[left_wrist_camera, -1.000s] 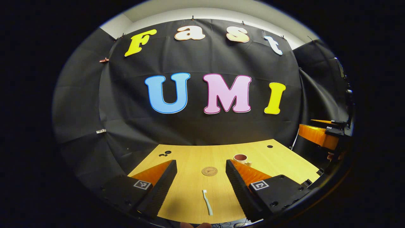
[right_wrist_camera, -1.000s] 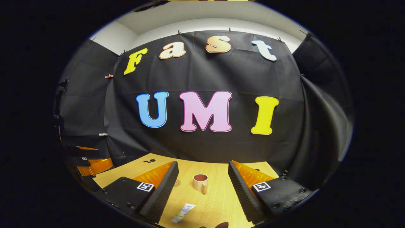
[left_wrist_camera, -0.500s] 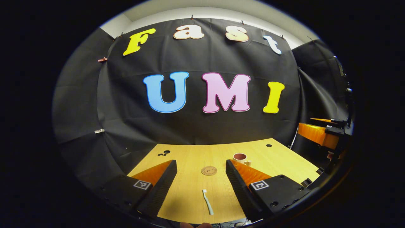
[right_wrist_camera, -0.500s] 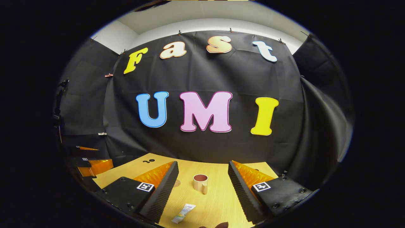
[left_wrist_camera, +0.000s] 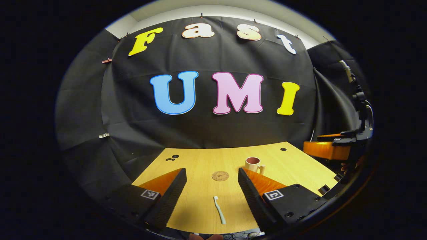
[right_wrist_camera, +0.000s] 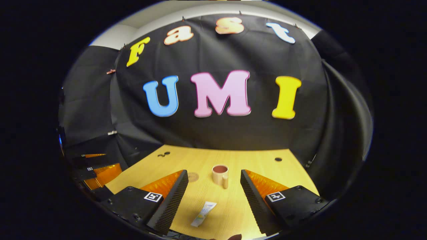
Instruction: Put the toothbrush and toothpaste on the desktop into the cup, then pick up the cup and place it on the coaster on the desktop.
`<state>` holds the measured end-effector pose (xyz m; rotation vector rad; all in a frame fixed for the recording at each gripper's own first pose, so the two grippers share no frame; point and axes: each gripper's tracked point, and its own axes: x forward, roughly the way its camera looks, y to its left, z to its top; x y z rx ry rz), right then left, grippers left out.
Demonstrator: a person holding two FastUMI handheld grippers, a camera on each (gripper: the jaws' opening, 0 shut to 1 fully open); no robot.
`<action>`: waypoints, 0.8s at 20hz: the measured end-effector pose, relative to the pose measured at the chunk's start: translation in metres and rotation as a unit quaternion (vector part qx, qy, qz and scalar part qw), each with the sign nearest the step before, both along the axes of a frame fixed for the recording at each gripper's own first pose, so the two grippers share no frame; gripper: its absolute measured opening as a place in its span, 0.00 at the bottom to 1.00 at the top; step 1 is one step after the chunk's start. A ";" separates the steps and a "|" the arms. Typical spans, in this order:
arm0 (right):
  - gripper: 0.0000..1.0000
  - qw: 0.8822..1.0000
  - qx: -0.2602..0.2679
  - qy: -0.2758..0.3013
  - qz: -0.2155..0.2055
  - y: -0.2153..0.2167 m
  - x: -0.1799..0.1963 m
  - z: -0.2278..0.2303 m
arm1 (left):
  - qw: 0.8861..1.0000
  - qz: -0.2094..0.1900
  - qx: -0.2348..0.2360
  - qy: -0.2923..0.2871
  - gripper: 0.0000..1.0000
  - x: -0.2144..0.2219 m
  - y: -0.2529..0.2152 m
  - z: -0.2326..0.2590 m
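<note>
Tipped down more than a second ago, right claw (right_wrist_camera: 213, 200), with more bench (right_wrist_camera: 267, 166) in sight. Wide open, gripping nothing. Toothpaste (right_wrist_camera: 203, 213) lay flat between its fingers, near the front edge. Cup (right_wrist_camera: 220, 174) stood upright farther back, coaster (left_wrist_camera: 220, 175) just beside it. Left claw (left_wrist_camera: 211, 196) also wide open and empty, toothbrush (left_wrist_camera: 219, 214) flat between its fingers. Best lowered straight, pinched across the tube's middle, probably, though blurred there. Nothing in the cup yet.
</note>
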<state>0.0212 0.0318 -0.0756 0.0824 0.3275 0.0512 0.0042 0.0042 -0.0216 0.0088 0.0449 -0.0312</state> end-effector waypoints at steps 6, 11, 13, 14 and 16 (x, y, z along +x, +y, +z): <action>0.97 0.974 0.016 0.225 -0.002 0.020 0.011 -0.114 | 1.000 -0.011 0.003 0.012 0.98 -0.001 0.003 -0.020; 0.99 0.939 0.010 0.342 -0.016 0.028 0.030 -0.209 | 0.999 -0.033 0.004 0.034 0.98 0.003 0.003 -0.046; 0.99 0.924 -0.003 0.381 -0.027 0.028 0.030 -0.241 | 0.998 -0.035 0.000 0.050 0.98 0.005 0.004 -0.057; 0.99 0.919 -0.001 0.394 -0.030 0.030 0.031 -0.254 | 0.998 -0.036 -0.002 0.056 0.98 0.008 0.005 -0.062; 0.99 0.911 -0.002 0.411 -0.035 0.030 0.032 -0.271 | 0.996 -0.042 -0.013 0.076 0.98 0.015 0.002 -0.078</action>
